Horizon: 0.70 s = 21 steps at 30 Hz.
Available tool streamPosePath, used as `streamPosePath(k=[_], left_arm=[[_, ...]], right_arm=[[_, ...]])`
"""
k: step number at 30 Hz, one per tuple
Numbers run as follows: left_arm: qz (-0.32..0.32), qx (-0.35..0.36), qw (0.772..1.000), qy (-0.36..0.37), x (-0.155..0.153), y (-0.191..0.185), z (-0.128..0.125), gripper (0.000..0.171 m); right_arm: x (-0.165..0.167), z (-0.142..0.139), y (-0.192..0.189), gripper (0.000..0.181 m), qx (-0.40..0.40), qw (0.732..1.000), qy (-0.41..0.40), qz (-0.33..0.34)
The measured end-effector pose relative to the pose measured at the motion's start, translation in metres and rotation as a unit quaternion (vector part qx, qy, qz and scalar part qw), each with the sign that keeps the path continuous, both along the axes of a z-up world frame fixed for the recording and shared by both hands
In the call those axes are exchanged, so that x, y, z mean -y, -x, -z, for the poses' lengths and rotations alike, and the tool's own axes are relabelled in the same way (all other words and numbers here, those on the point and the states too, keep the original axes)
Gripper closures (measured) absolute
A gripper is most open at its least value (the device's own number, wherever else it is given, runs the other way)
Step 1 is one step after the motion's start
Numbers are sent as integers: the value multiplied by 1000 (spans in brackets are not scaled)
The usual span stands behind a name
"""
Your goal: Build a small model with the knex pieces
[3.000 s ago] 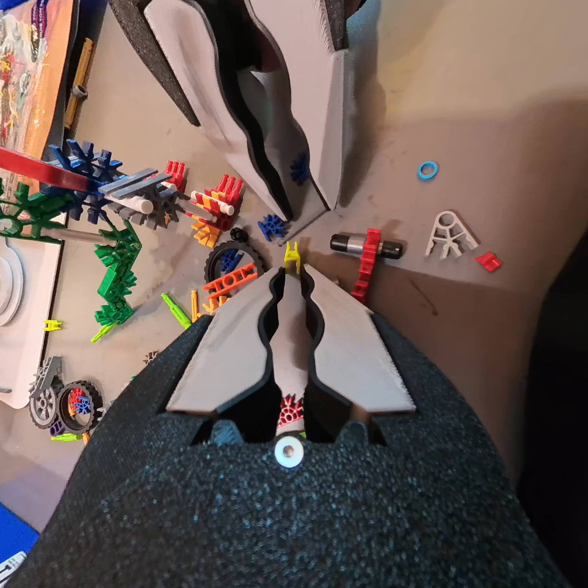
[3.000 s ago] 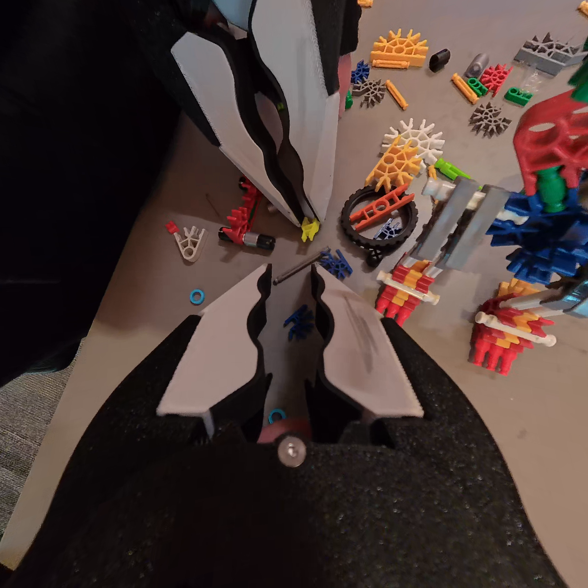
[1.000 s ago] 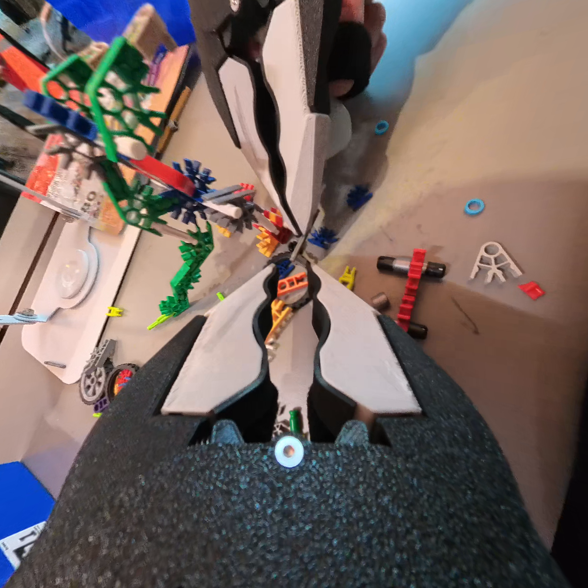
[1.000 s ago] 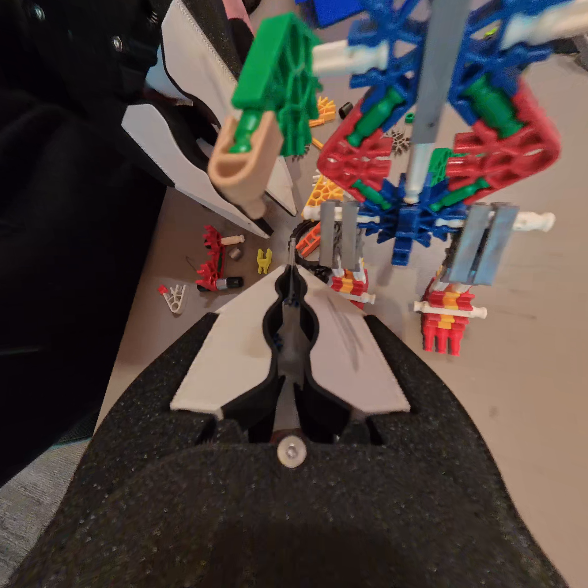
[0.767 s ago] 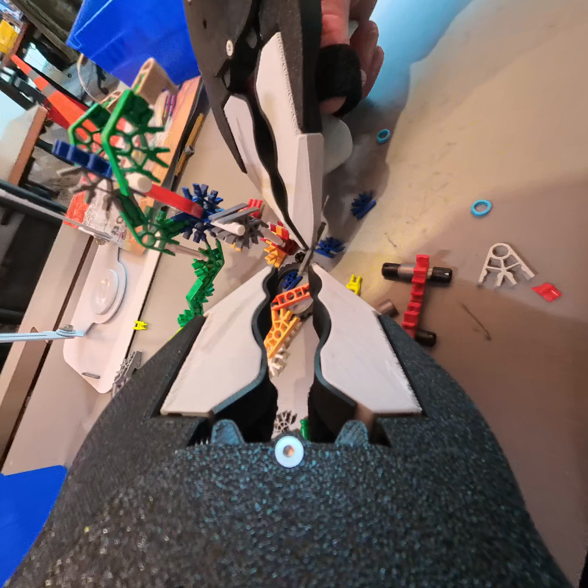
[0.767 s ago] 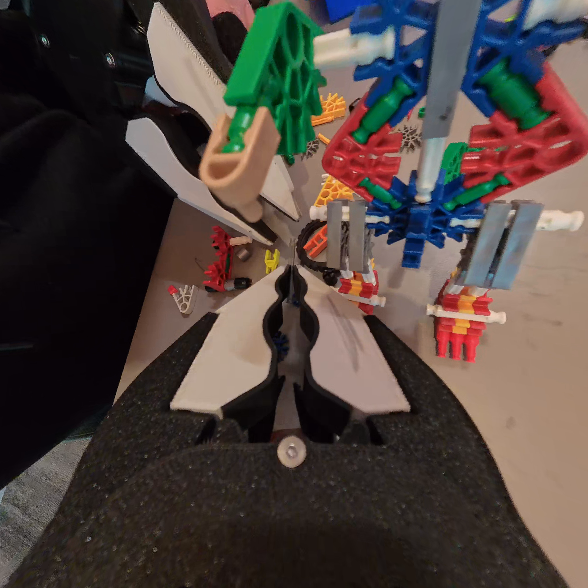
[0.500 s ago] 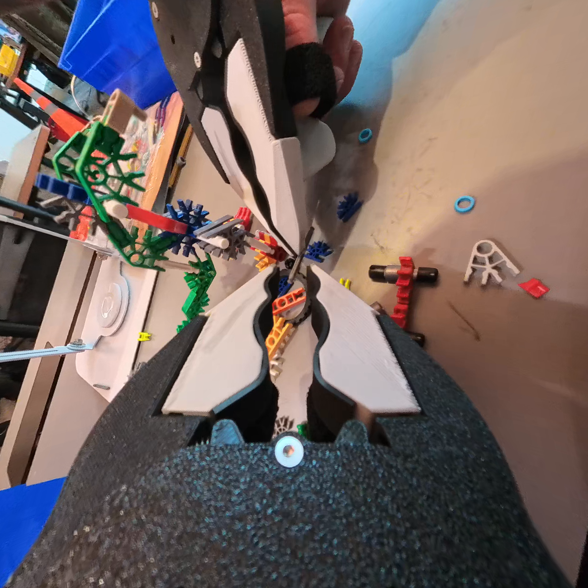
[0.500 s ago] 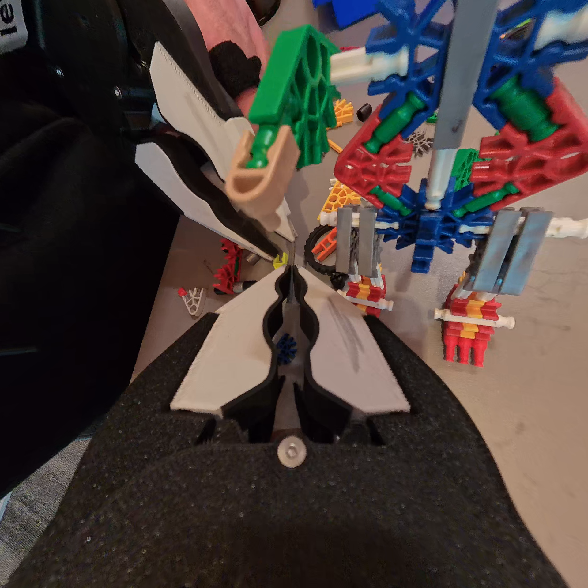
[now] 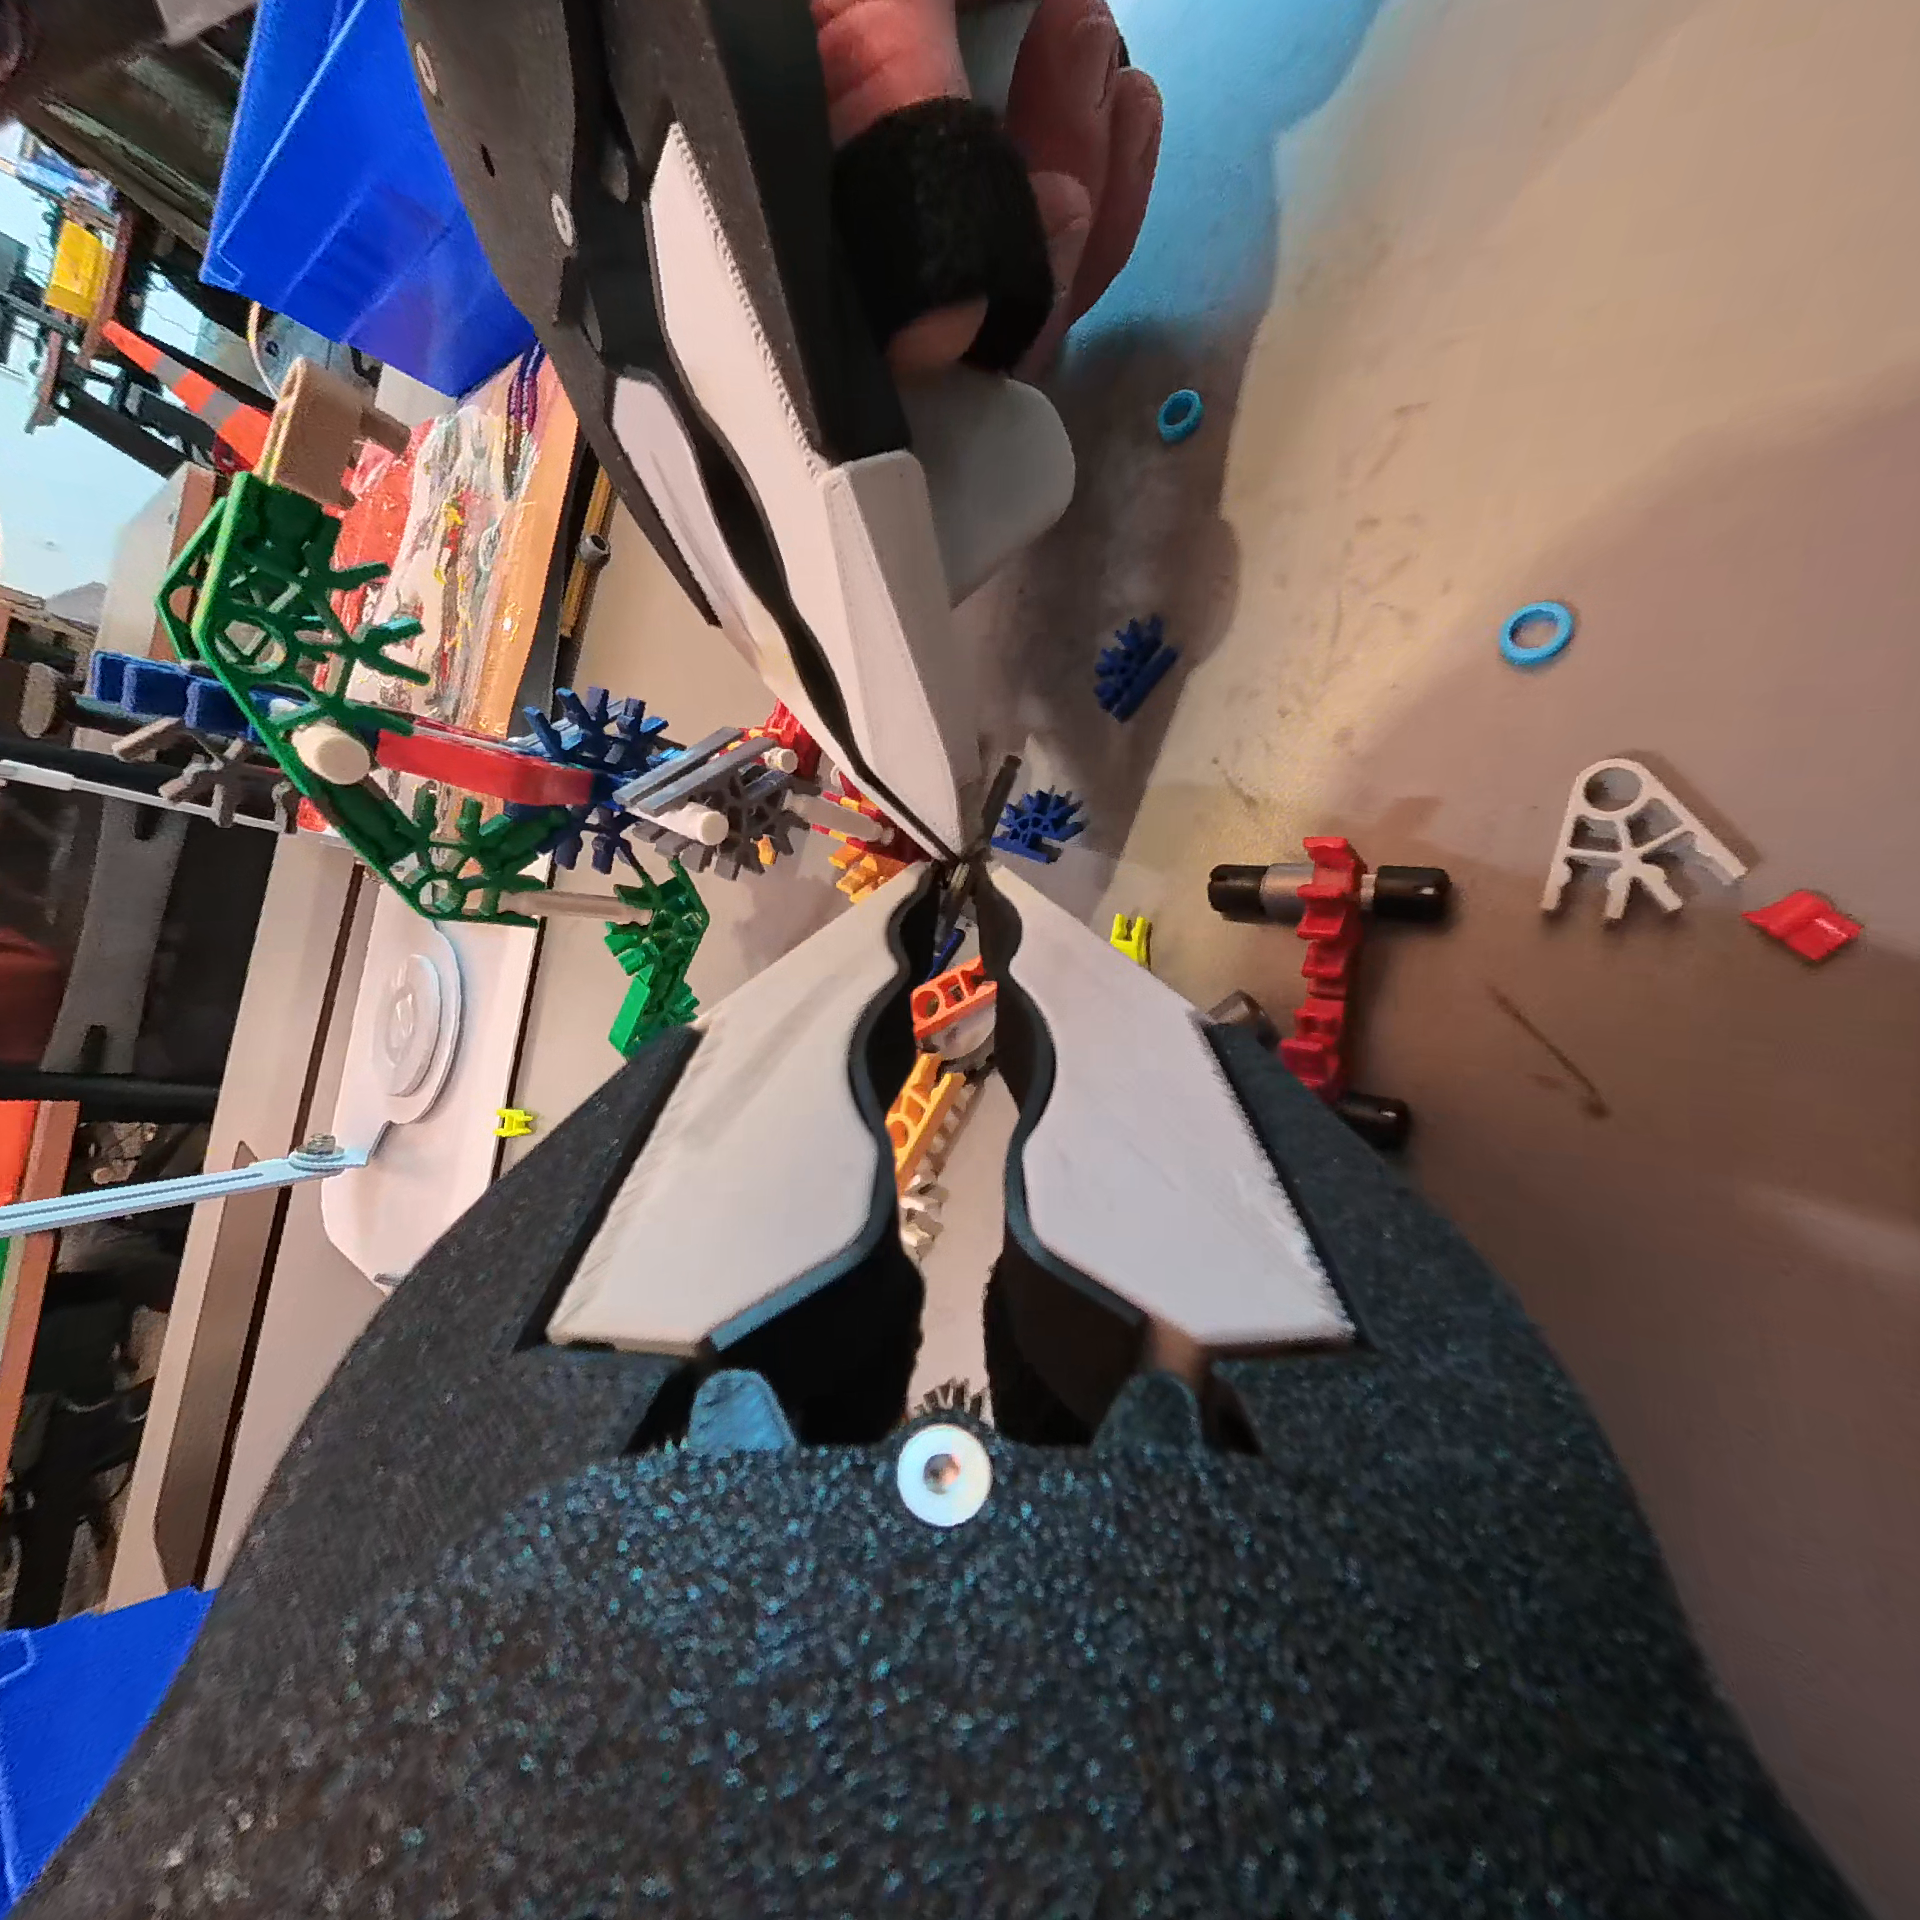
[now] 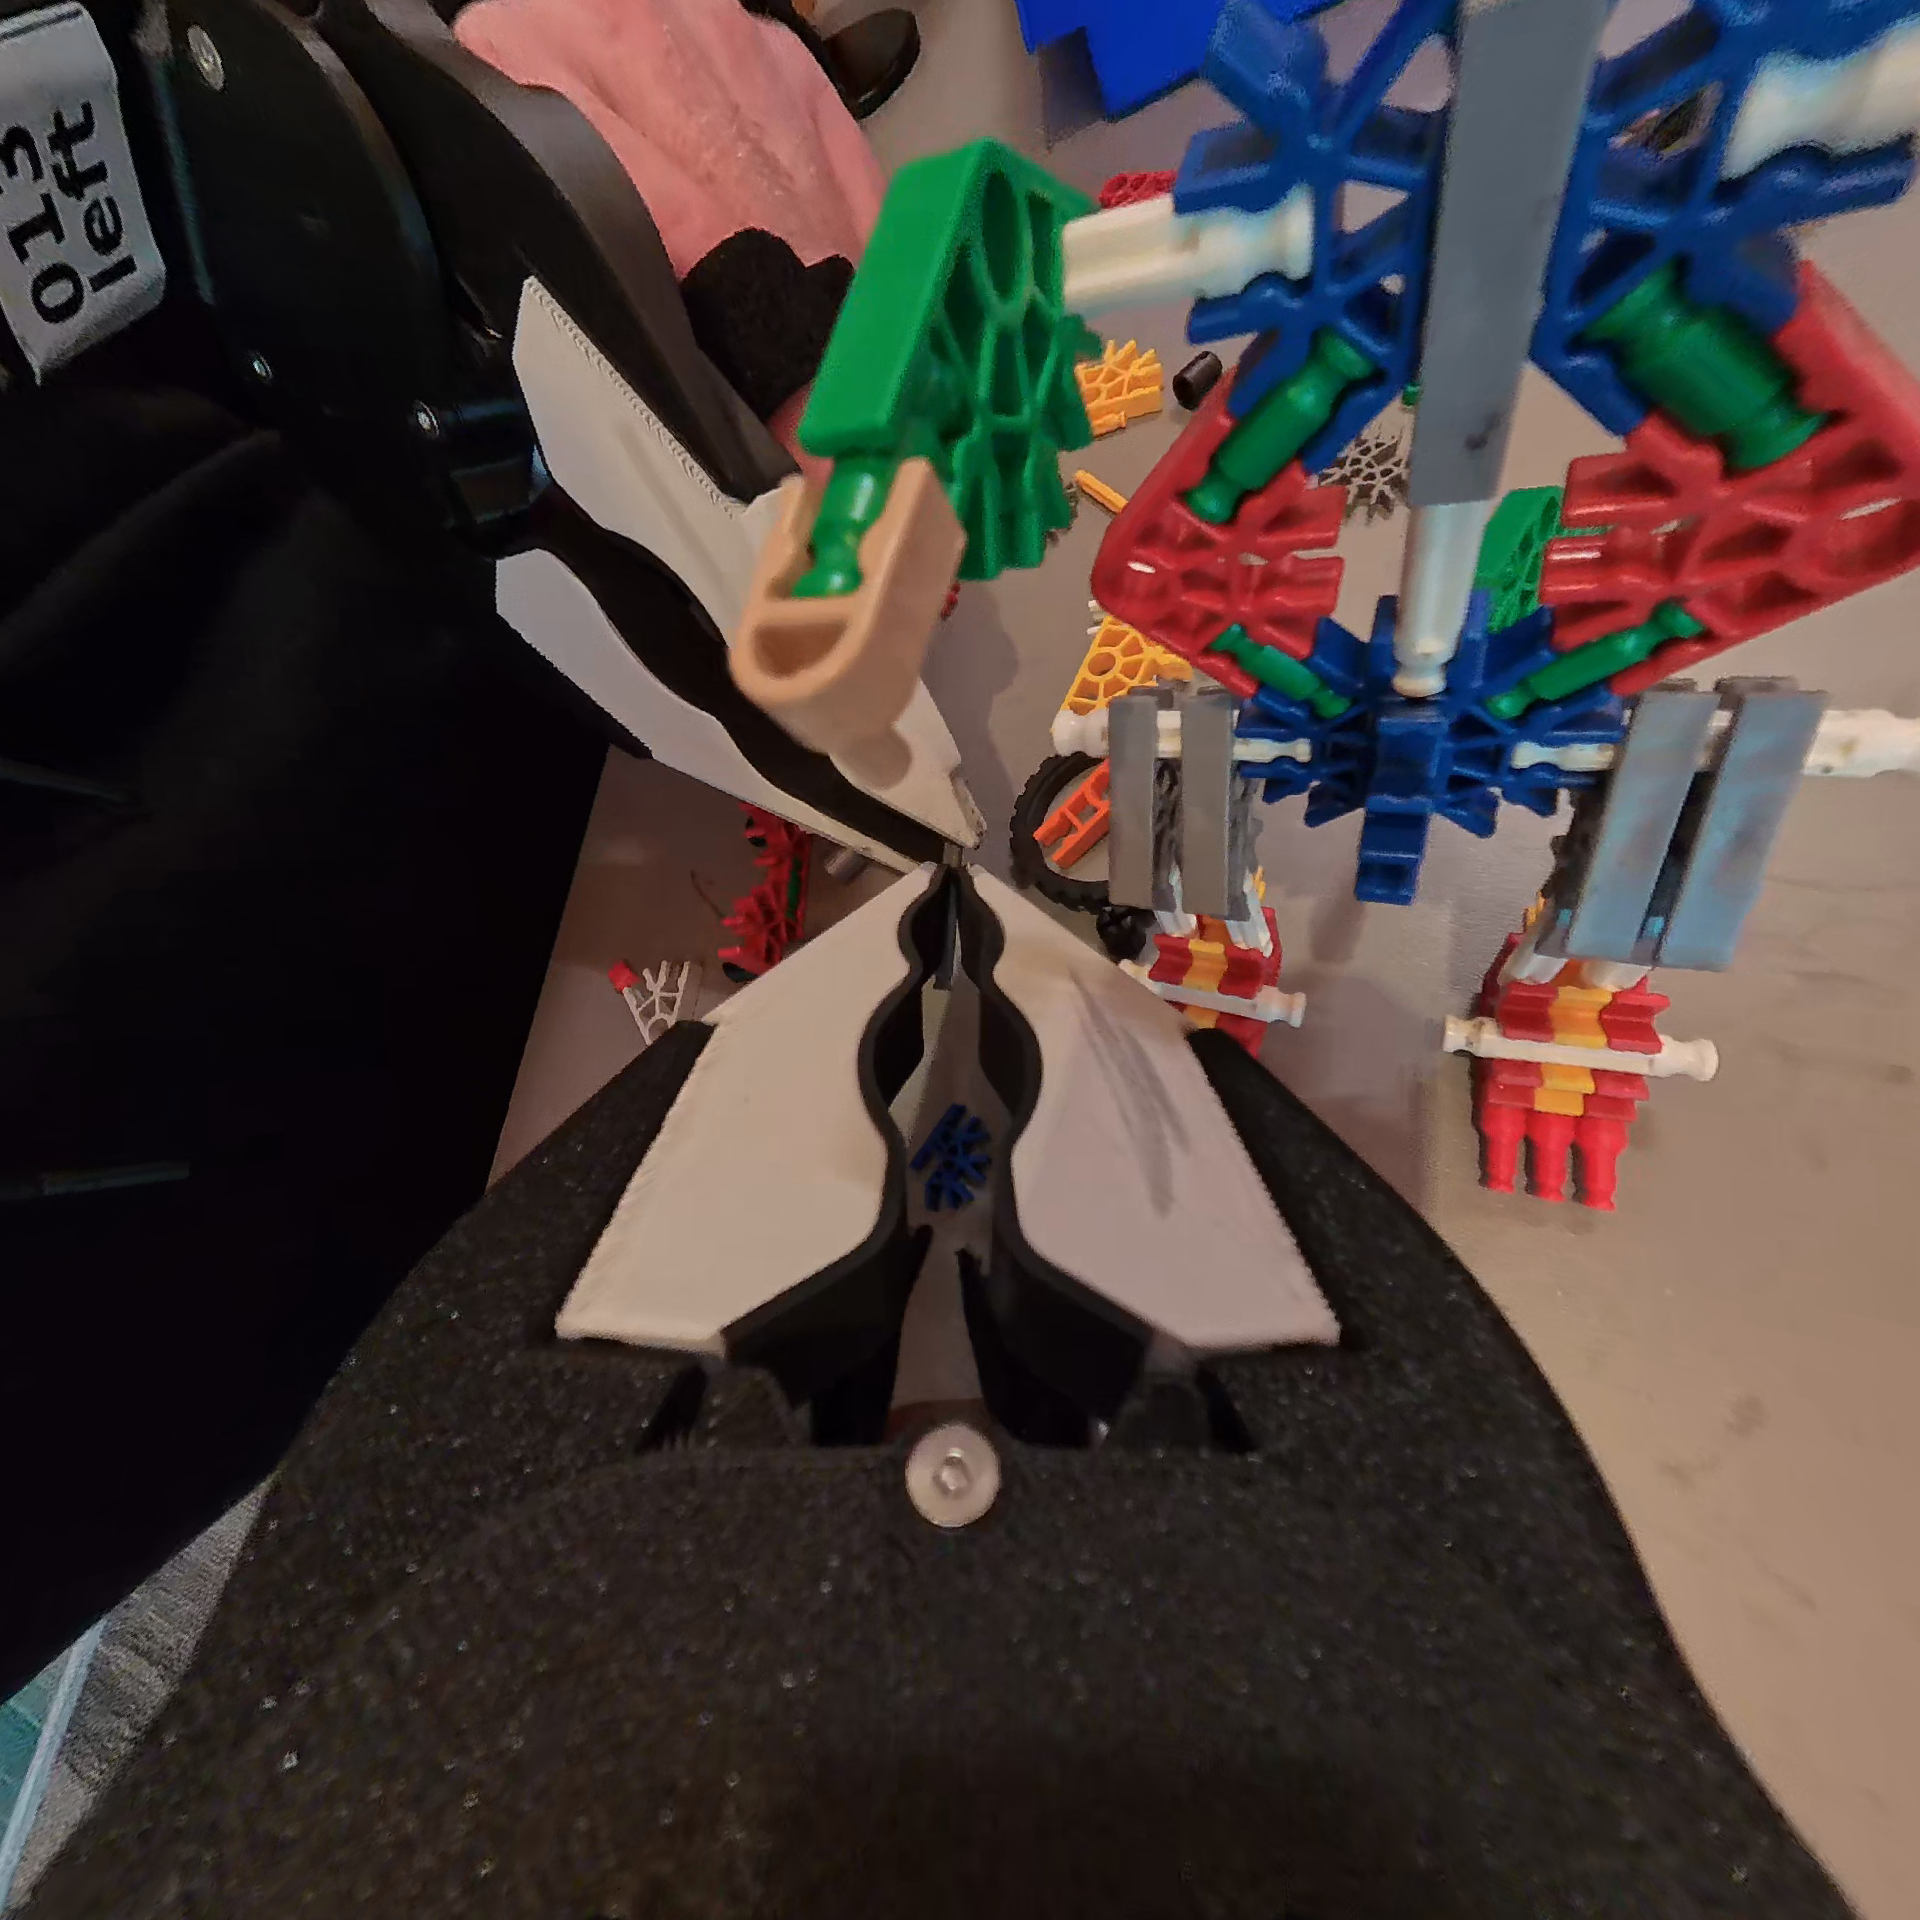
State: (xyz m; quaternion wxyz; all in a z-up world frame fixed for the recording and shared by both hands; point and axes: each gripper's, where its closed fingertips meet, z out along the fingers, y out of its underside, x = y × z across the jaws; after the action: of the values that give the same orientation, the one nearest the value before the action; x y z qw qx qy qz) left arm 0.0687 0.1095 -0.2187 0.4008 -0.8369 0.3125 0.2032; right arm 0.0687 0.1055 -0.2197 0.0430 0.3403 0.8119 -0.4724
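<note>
A thin dark grey rod (image 9: 1000, 795) hangs in the air between my two grippers, which meet tip to tip above the table. My right gripper (image 10: 948, 883) is shut on the rod (image 10: 945, 940), which runs back between its fingers. In the left wrist view it comes down from above (image 9: 951, 847). My left gripper (image 9: 958, 881) has closed in on the rod's other end. In the right wrist view its tips (image 10: 961, 831) meet at that end. A person's hand (image 9: 987, 156) holds the right gripper.
A built model of blue, red, green and grey pieces (image 10: 1403, 727) stands just right of the grippers on red feet (image 10: 1548, 1081). Below lie a black tyre with an orange connector (image 10: 1070, 821), blue connectors (image 9: 1034, 821), a red piece on a black rod (image 9: 1325, 894) and light blue rings (image 9: 1536, 632). A blue bin (image 9: 343, 208) stands behind. Less than 4 cm separates the two grippers' tips.
My right gripper closed on the rod and lifted it off the table. Both grippers rose and came together, and my left gripper's jaws narrowed around the rod's free end.
</note>
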Motion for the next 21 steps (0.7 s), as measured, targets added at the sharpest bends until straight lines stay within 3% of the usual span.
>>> streamPosePath(k=[13,17,21], left_arm=[[-20,28,999,-1,0,7,0,171],[-49,128,990,-21,-1,11,-11,171],[-74,279,956,-51,-4,17,-28,171]], right_arm=[[-5,-17,8,176,-21,999,28,22],[-14,-33,18,160,-122,992,-7,32],[-14,-43,19,142,-227,971,-68,21]])
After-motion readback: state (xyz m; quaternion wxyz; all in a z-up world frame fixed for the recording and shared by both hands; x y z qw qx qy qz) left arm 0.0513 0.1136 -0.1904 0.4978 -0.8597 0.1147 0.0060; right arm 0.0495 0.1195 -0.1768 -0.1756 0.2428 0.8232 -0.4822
